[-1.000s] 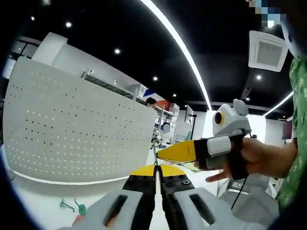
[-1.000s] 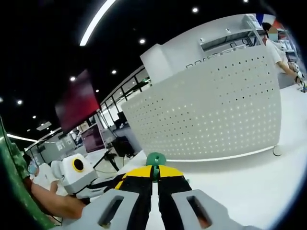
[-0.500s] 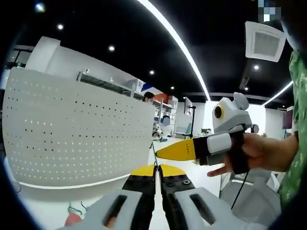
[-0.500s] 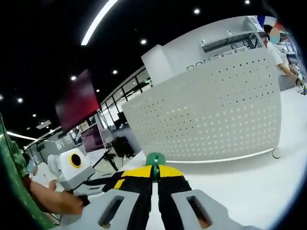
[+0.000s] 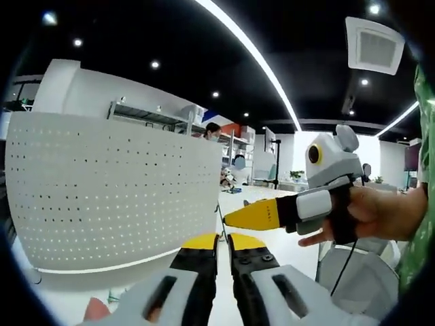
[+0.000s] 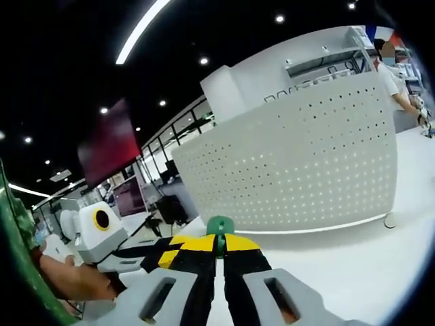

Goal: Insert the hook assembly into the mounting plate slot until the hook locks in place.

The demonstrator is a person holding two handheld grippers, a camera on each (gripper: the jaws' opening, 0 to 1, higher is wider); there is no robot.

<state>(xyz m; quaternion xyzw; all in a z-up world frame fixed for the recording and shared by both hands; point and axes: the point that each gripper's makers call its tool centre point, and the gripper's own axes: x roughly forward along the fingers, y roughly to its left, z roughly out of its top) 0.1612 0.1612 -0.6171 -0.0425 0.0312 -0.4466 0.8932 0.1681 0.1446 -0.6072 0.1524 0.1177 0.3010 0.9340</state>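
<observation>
In the right gripper view, the right gripper (image 6: 219,246) has its yellow-and-black jaws drawn together on a small green hook (image 6: 219,226), whose rounded head sticks out just past the tips. Beyond the tips stands the white perforated mounting plate (image 6: 306,156), upright on a white table (image 6: 353,265); the hook is near its lower edge but apart from it. To the left of the jaws in this view the left gripper (image 6: 160,255) comes in low, held by a hand (image 6: 71,282), its yellow tips just beside the right gripper's own. In the left gripper view, the left gripper (image 5: 222,239) has its jaws nearly together with a narrow gap between the yellow tips; whether anything is pinched there cannot be told. A thin dark rod rises just beyond the tips. From the right of that view the right gripper (image 5: 234,216) reaches in, its yellow tip pointing toward the mounting plate (image 5: 109,190) and lying just above the left gripper's tips, gripped by a hand (image 5: 380,214) beside a green sleeve (image 5: 421,224). The plate fills the left side, curved by the lens, its rows of small holes facing the camera. Behind it are shelving, a ceiling light strip (image 5: 251,61) and a person in the distance (image 5: 212,130).
</observation>
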